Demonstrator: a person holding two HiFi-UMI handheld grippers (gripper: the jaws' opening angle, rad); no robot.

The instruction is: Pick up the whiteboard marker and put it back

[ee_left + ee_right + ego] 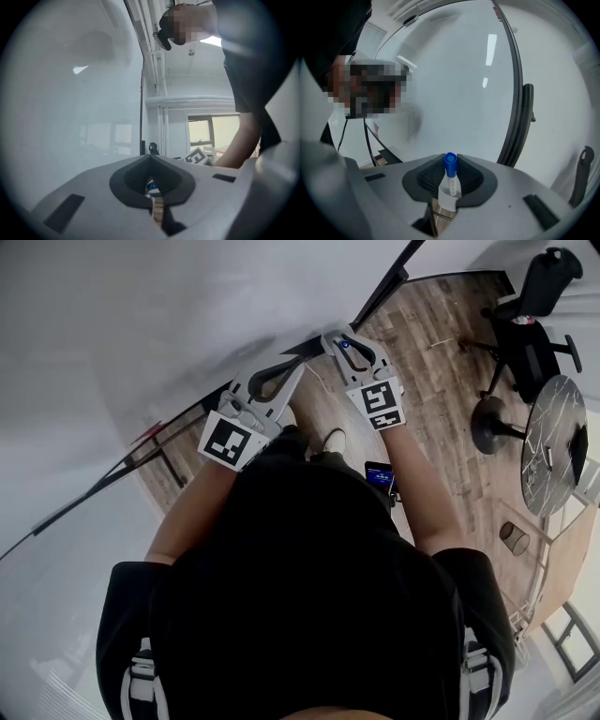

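A white whiteboard marker with a blue cap stands upright between the dark pads of my right gripper, which is shut on its barrel. In the head view the cap shows as a blue dot inside the right gripper, held close to the whiteboard. My left gripper is just to its left, also near the board. Its jaws meet at the tips with nothing between them. The board fills most of both gripper views.
The board's dark lower frame runs diagonally above a wood floor. At the right stand a black office chair, a round glass table and a stool base. A small device with a blue screen sits at the person's waist.
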